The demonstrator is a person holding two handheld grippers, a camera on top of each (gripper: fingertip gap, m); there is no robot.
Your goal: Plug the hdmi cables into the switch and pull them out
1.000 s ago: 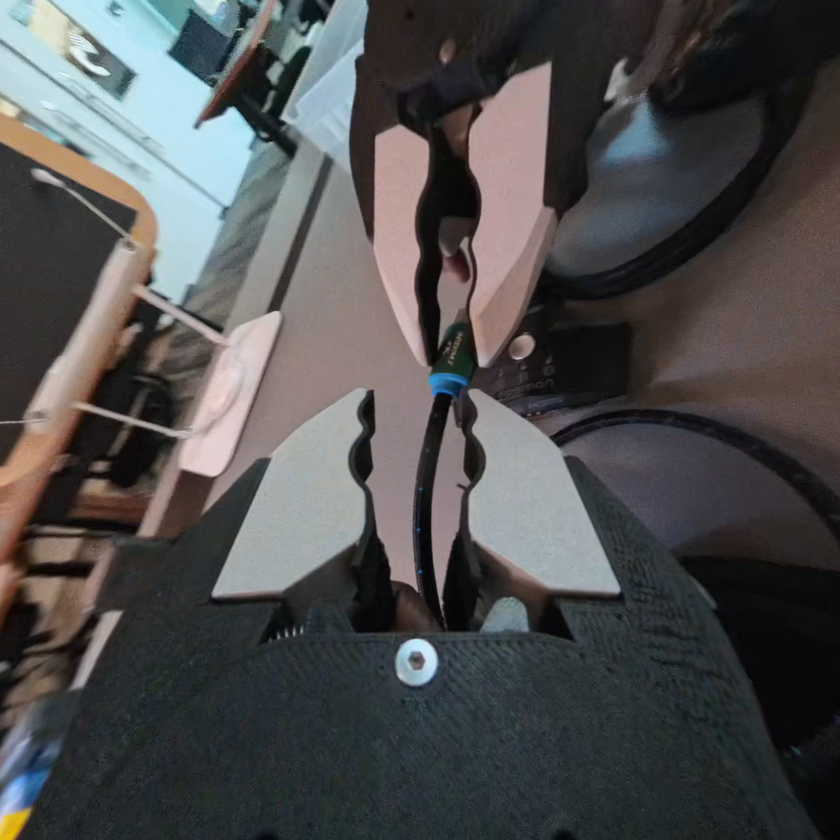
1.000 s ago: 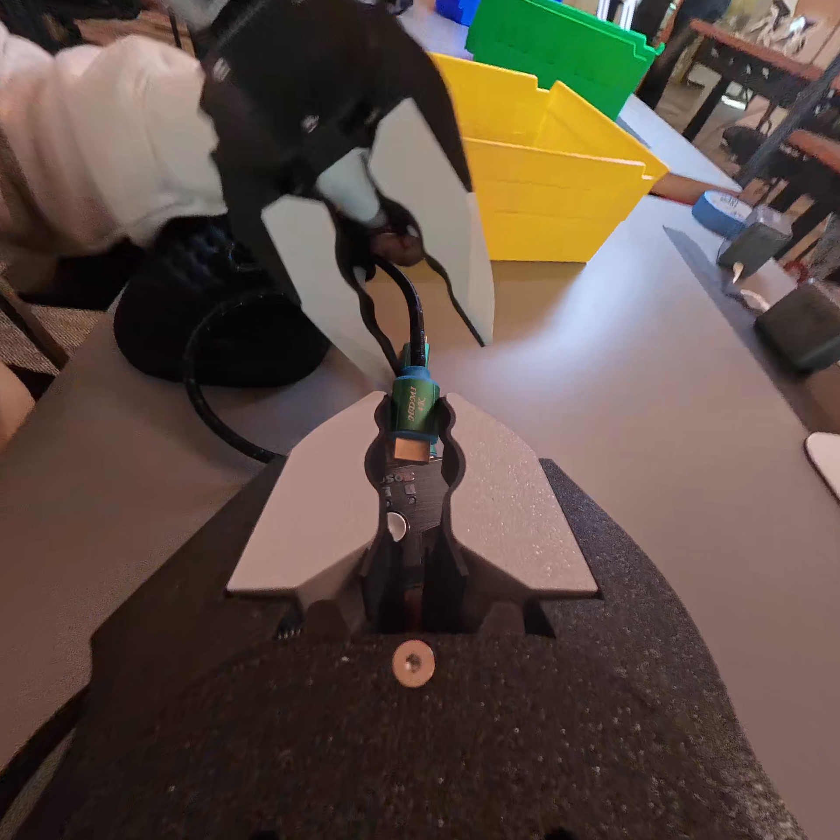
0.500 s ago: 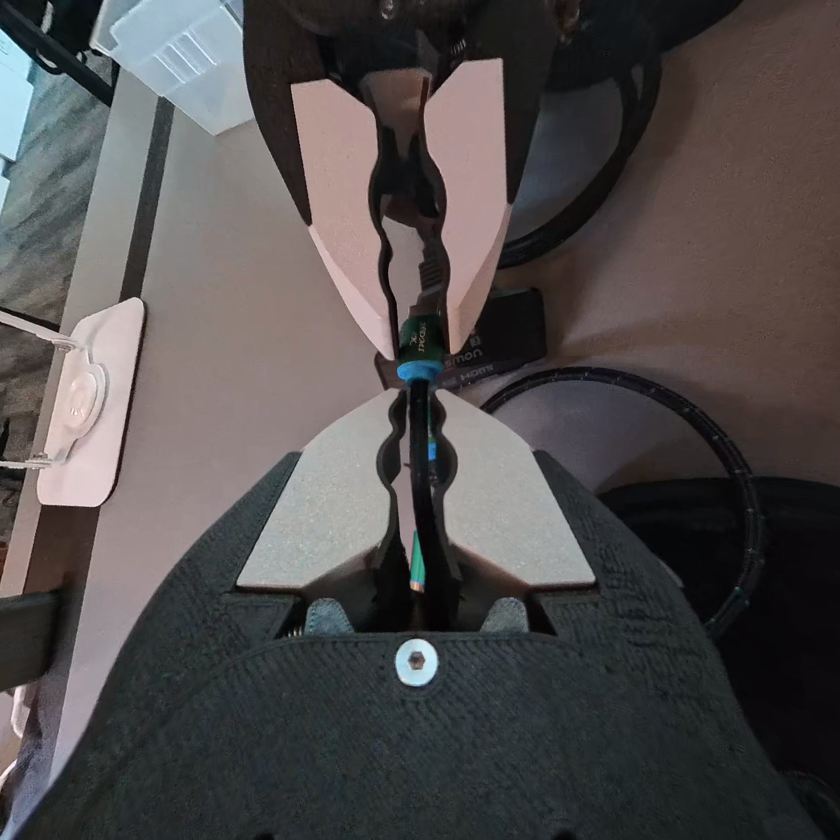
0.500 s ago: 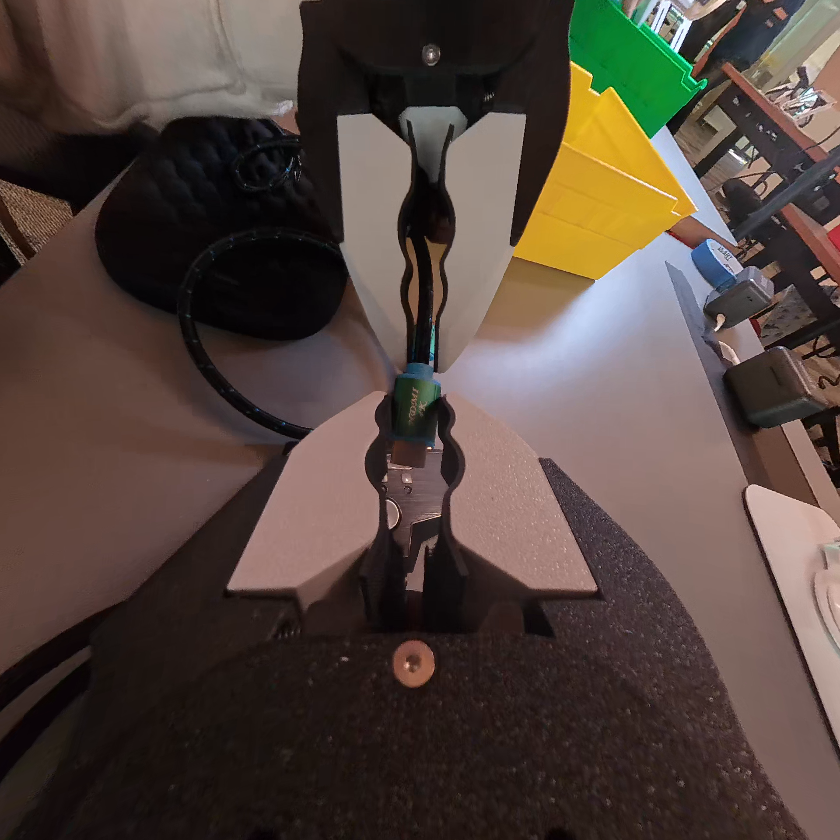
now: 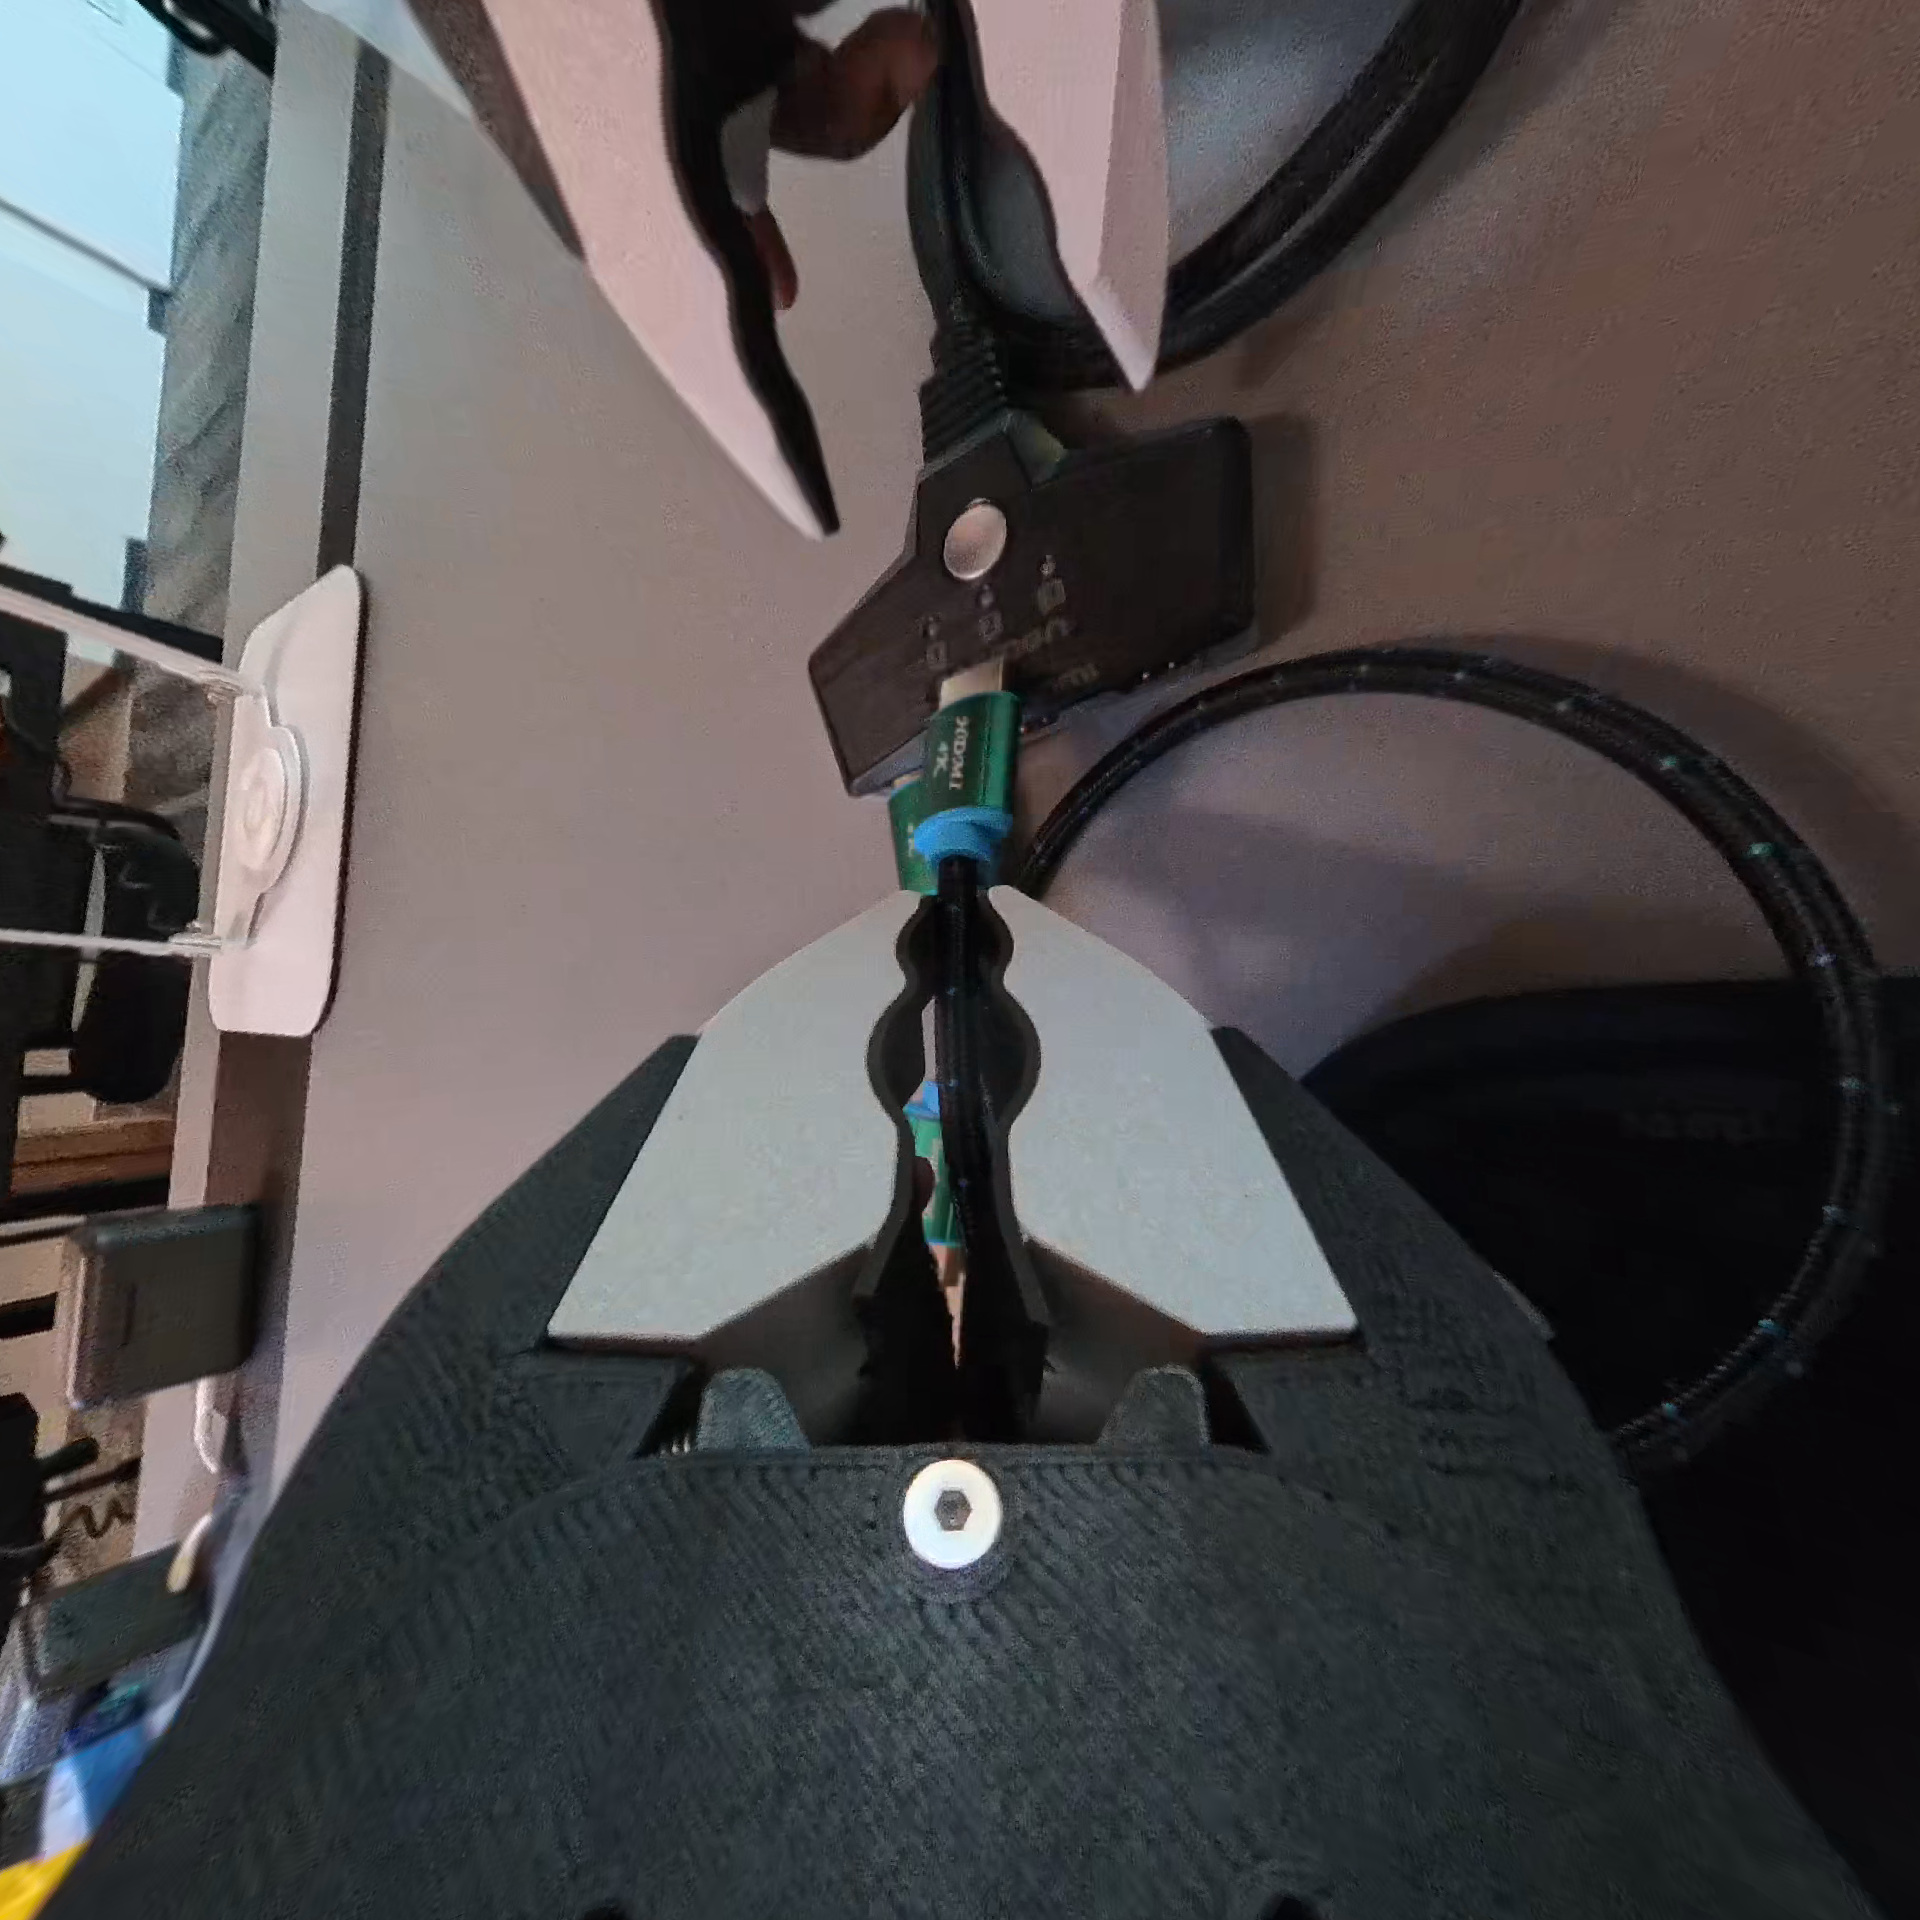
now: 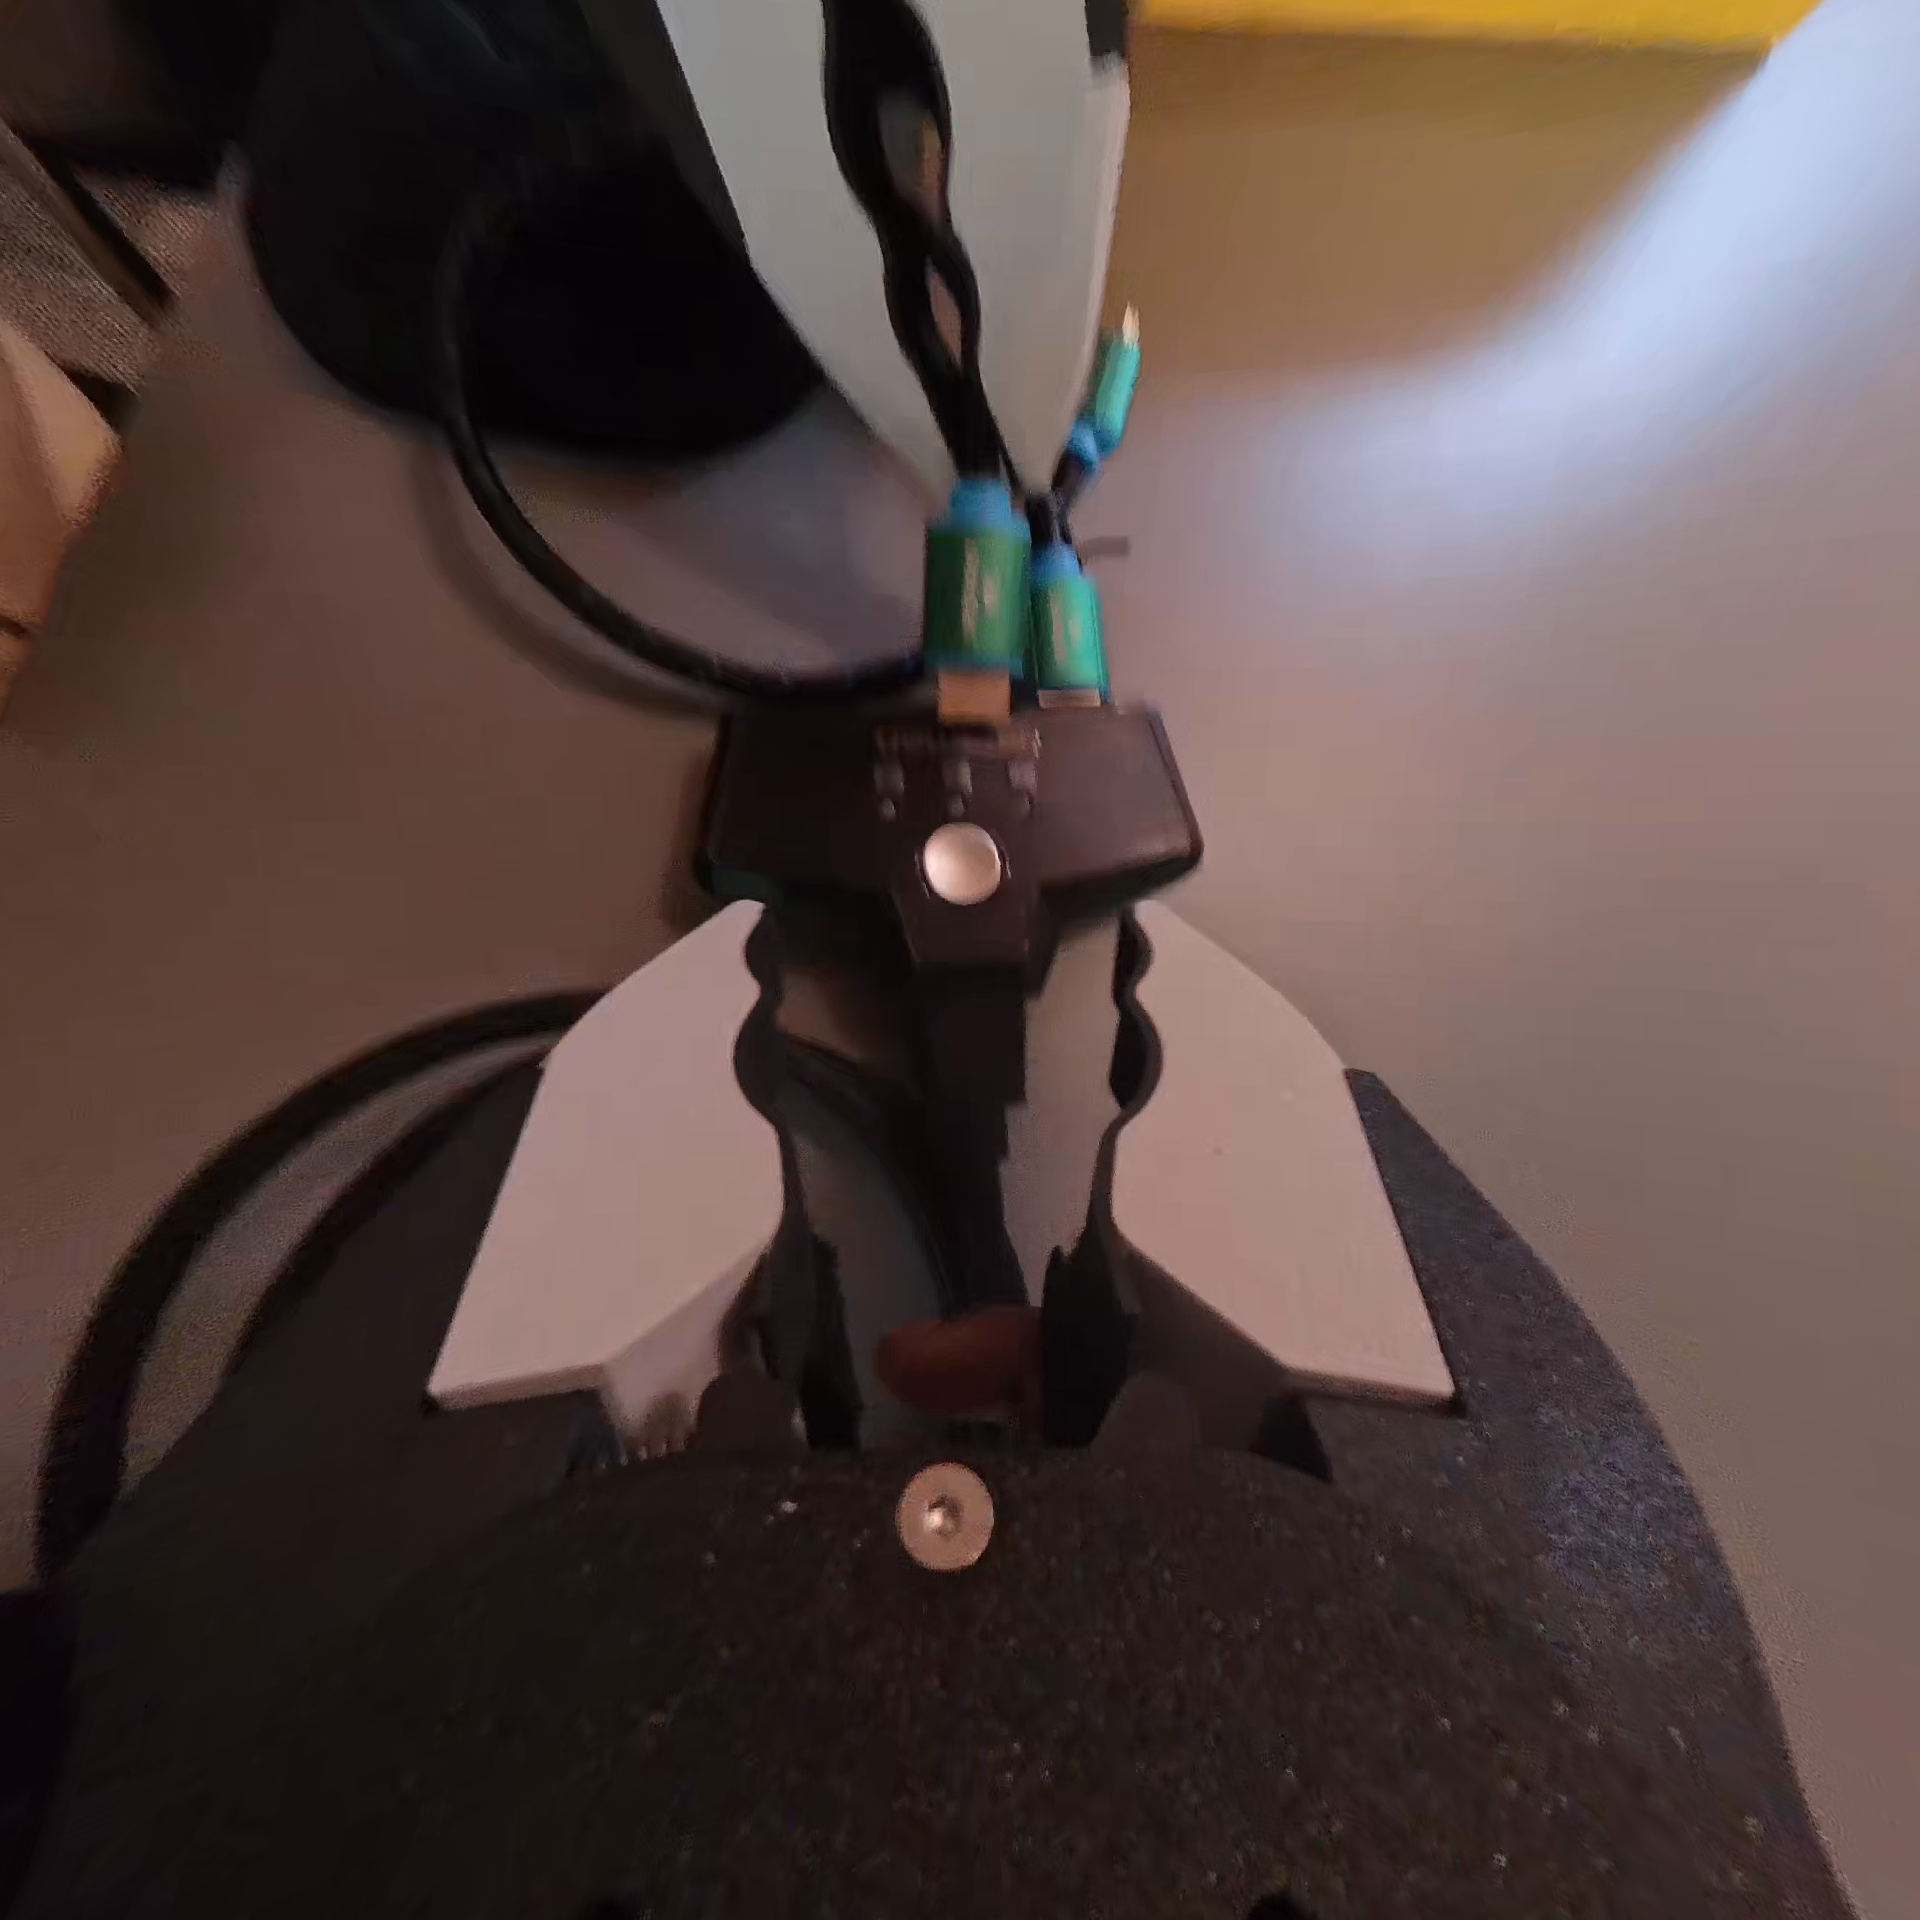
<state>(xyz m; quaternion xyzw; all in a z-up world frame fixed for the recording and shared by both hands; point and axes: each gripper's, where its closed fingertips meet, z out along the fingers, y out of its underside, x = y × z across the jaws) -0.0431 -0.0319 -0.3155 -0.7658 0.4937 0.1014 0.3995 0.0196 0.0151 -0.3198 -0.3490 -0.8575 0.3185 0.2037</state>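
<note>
The black HDMI switch lies on the grey table. My left gripper is shut on a black braided HDMI cable just behind its green plug, which sits in a port of the switch. My right gripper is open, its fingers either side of the switch's tail cable without gripping it. In the right wrist view the switch carries two green plugs side by side. A third green plug hangs loose beside the left gripper.
A black cable loop and a black pouch lie right of the left gripper. A white pad sits at the table's left edge. A yellow bin stands beyond the switch. A dark bag lies at the far left. My hands' fingertips stand some 9 cm from each other.
My right gripper has opened, let go of the switch and drawn back. The switch now rests on the table with the green plug in it. My left gripper still holds the cable.
</note>
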